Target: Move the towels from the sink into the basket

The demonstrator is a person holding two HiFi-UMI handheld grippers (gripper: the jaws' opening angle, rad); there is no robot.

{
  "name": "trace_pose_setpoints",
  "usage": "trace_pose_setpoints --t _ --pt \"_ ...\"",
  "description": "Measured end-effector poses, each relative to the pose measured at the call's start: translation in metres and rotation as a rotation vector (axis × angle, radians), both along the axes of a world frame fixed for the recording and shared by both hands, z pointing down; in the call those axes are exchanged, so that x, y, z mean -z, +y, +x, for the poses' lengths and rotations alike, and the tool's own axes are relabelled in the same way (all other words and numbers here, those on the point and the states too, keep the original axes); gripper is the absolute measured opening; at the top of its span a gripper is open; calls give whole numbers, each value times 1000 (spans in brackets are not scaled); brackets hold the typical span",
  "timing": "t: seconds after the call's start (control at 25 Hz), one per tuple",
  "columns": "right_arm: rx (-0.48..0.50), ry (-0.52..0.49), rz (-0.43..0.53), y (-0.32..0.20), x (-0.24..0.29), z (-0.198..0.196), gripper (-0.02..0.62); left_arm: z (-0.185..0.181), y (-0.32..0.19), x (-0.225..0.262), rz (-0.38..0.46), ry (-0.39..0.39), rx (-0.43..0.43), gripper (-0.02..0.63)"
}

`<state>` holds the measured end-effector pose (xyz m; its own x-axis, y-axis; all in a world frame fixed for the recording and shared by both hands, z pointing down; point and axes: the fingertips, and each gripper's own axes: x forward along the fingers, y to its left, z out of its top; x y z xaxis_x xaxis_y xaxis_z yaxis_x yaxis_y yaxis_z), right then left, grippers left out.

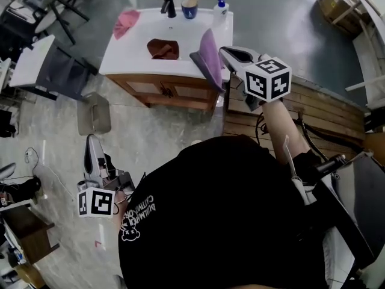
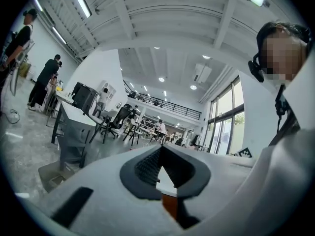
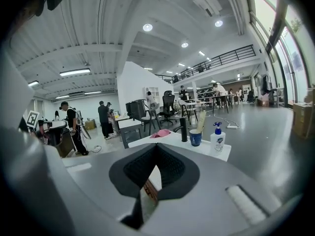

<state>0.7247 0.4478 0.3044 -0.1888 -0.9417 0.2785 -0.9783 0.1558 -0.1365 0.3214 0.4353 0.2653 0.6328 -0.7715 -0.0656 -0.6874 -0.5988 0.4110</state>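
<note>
A maroon towel (image 1: 163, 49) lies in the sink (image 1: 129, 56). A pink towel (image 1: 126, 21) sits at its back-left corner, and a purple towel (image 1: 210, 56) drapes over its front-right edge. Just beside that edge, the right gripper (image 1: 225, 52) has its jaws pressed together and empty. So does the left gripper (image 1: 91, 142), well in front of the sink.

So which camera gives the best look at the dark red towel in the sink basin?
The head view: it looks down into the white sink, so the crumpled dark red towel shows whole. The right gripper view sees the sink from the side, its rim hiding that towel. The left gripper view shows no sink.
</note>
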Motion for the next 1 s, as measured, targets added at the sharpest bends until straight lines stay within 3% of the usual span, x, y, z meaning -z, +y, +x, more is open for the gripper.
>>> trace_pose_setpoints --t 0.16,0.4,0.56,0.72,1.0 --pt "13 49 -51 -48 -17 18 9 13 -36 -8 -17 16 23 3" --pt "9 158 -181 -92 -61 36 11 22 -69 -21 -80 -25 41 3" --pt "28 285 -318 -103 -112 46 52 31 -88 -22 -89 -25 41 3" --pt "74 394 -439 -103 -155 54 100 43 -99 -12 -63 -71 30 3" --pt "33 350 -611 -105 -208 73 140 27 -107 -20 -95 -93 79 3"
